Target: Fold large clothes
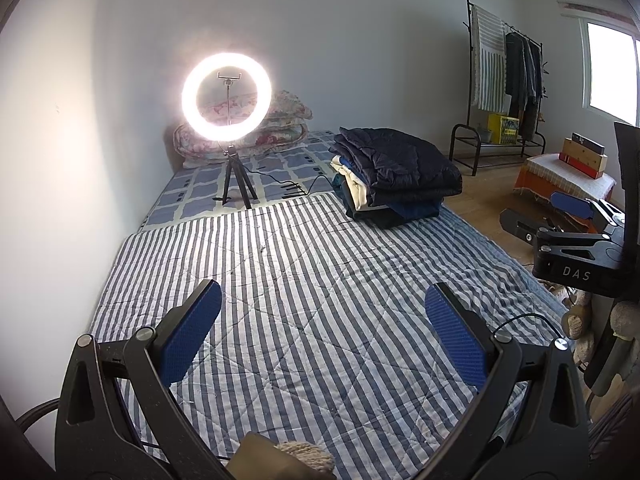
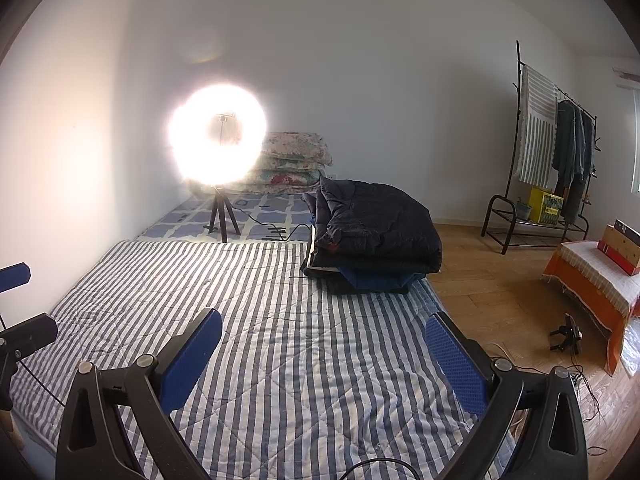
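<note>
Both tools hung over the near end of the bed with nothing in them. The left gripper (image 1: 323, 332) had its blue pads spread wide apart above the striped quilt (image 1: 304, 280), and the right gripper (image 2: 324, 356) was released the same way, its jaws gaping over bare stripes. No garment lay on the open working patch in front of them.

The clothes were all at the far right of the bed: a stack of folded garments (image 1: 394, 178) topped by a dark quilted jacket (image 2: 372, 224), sitting at the quilt's far right edge beside the wooden floor. To the far left stood a glaring ring light (image 1: 223, 94) on its little tripod, with flowered pillows (image 2: 296, 160) piled behind it against the wall.

To my eye this was a pause between items: the pile looked finished, and the spread stood ready. The next move, I judged, would call for bringing another large piece onto the stripes, perhaps from the clothes rack (image 2: 556, 168) far right, and laying it flat before any fold.
</note>
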Tool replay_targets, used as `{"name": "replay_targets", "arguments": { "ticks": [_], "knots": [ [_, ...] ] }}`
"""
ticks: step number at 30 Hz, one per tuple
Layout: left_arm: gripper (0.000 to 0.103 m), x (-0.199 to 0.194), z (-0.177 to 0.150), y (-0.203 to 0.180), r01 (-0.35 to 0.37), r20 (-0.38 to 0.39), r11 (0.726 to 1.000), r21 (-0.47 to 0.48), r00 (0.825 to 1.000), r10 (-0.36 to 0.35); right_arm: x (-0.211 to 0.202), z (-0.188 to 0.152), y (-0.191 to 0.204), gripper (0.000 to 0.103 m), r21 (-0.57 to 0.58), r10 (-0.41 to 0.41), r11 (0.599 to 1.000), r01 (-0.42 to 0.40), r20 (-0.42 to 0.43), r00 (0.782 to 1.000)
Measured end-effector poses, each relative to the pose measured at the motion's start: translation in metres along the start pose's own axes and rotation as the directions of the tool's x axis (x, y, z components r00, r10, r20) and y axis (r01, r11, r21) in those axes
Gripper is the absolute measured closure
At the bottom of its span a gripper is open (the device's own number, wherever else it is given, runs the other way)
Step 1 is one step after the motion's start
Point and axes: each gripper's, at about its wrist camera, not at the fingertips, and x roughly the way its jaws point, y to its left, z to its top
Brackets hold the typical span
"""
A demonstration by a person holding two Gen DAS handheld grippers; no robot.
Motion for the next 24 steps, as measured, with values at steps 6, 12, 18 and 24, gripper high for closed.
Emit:
{"name": "replay_targets", "arguments": {
  "ticks": [6, 12, 18, 24],
  "knots": [
    [0.0, 0.0002, -0.0002, -0.0001, -0.001, 0.0, 1.0, 0.001, 1.0, 0.001, 0.0002, 0.0001, -0.0008, 0.0, -0.001, -0.002, 1.0, 0.002, 0.001, 1.0],
    [0.0, 0.0001, -0.0006, -0.0004, -0.001, 0.003, 1.0, 0.0, 1.0, 0.001, 0.0007, 0.0007, -0.0014, 0.0, -0.003, 0.0, 1.0, 0.0, 0.0, 1.0],
    [0.0, -0.0004, -0.0006, -0.0004, -0.006, 0.004, 1.0, 0.004, 1.0, 0.006, 0.0005, 0.0007, -0.0009, 0.0, -0.003, -0.004, 1.0, 0.004, 0.001, 1.0],
    [0.0, 0.0006, 0.0005, 0.0009, -0.008, 0.003, 1.0, 0.0, 1.0, 0.008, 0.0009, 0.0005, -0.0008, 0.0, -0.005, -0.005, 1.0, 0.005, 0.0, 1.0]
  ]
}}
